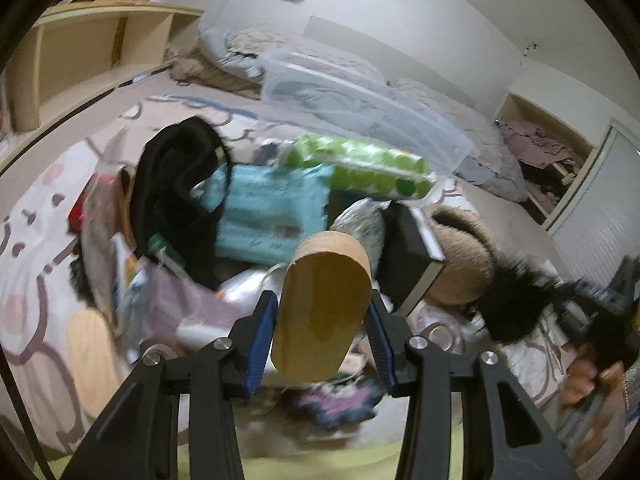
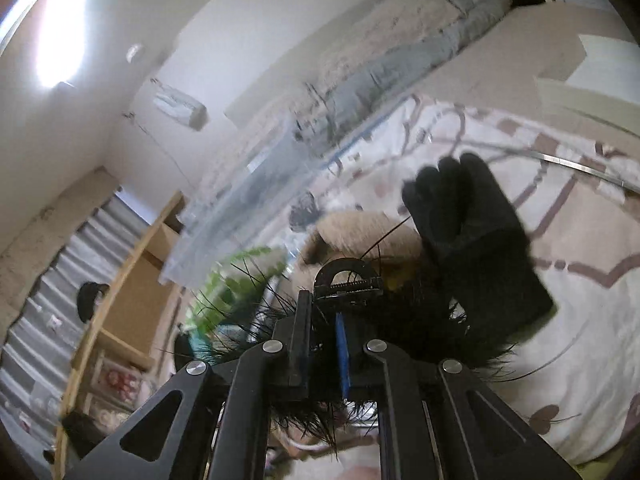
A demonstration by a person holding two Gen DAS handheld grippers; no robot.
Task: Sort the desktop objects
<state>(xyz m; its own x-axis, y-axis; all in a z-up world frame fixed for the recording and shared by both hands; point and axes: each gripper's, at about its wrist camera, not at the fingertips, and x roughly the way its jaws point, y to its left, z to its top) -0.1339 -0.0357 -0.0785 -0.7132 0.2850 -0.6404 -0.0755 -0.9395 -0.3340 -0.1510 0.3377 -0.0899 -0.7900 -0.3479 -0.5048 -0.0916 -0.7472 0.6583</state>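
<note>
My left gripper [image 1: 320, 300] is shut on a tan wooden block [image 1: 324, 308] with rounded ends, its blue pads [image 1: 262, 332] pressing both sides; the block is held above a pile on the bed. At the right edge of the left wrist view, my right gripper [image 1: 592, 312] carries a black feathery clip [image 1: 508, 304], with a person's hand [image 1: 588, 384] below it. In the right wrist view, the right gripper [image 2: 322, 312] is shut on that clip [image 2: 346, 280], whose toothed arch and black bristles stick out past the fingers. A black glove [image 2: 476, 236] lies just beyond.
The pile holds a black garment [image 1: 176, 192], a teal box [image 1: 268, 208], a green-dotted pack [image 1: 360, 168], a dark book [image 1: 412, 256] and a tan furry thing [image 1: 460, 264]. A clear plastic bin [image 1: 360, 100] stands behind. A wooden shelf [image 1: 80, 52] is far left; a second wooden oval [image 1: 90, 352] lies on the patterned bedspread [image 2: 560, 320].
</note>
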